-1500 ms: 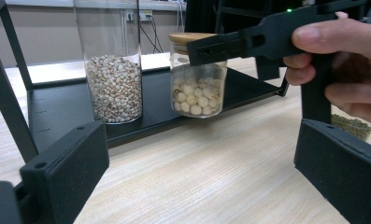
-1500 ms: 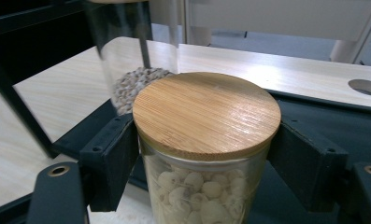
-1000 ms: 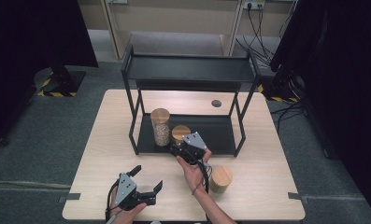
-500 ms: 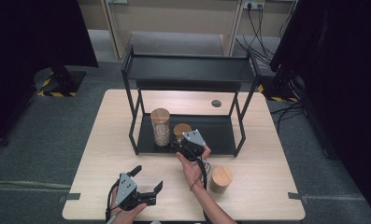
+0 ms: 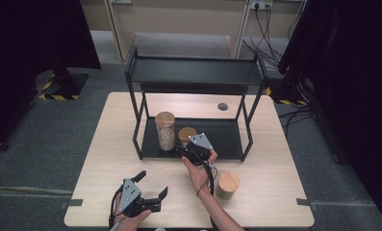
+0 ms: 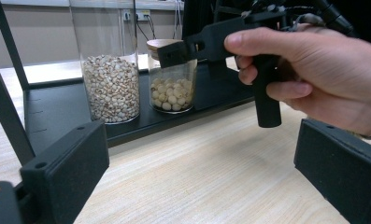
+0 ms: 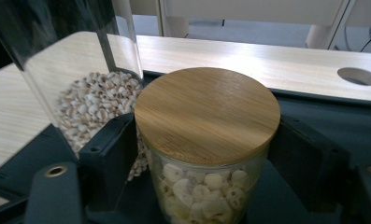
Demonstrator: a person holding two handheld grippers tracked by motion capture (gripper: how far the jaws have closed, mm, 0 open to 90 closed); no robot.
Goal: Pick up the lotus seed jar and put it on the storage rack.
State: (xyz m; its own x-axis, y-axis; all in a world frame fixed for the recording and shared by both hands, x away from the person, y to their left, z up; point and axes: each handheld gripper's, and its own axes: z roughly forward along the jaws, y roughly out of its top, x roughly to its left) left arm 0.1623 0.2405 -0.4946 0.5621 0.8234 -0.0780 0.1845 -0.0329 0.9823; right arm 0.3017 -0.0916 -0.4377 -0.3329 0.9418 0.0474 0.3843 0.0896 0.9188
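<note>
A: Where was the short jar [image 5: 187, 136] at this entry?

B: It stood upright on the lower shelf [image 5: 227, 139] of the black rack [image 5: 196, 72], on the surface [image 5: 275, 168], just beside the tall jar [image 5: 165, 131] at its left in the high view. Both jars held pale grains; the short jar carried a round wooden lid [image 7: 206, 114], seated flat.

A: State of your right tongs [image 5: 184, 150]?

B: Their jaws stood either side of the short jar below its lid. They had just been opening, with the jar between them. In the right gripper view the near jaw lay close against the glass and the far one looked slightly off it; I could not tell whether either pad still touched. I logged them as released around the jar, not clenched on it. My right hand [image 5: 198, 166] held the handle, seen from the left gripper view [image 6: 332, 79] in front of the shelf edge.

A: And the left tongs [image 5: 152, 191]?

B: Released, jaws wide apart, nothing between them. They sat low over the near edge of the surface, well apart from the rack.

A: Anything else on the surface?

B: A third jar [image 5: 227, 185] with a wooden lid stood off the rack, near my right forearm.
</note>
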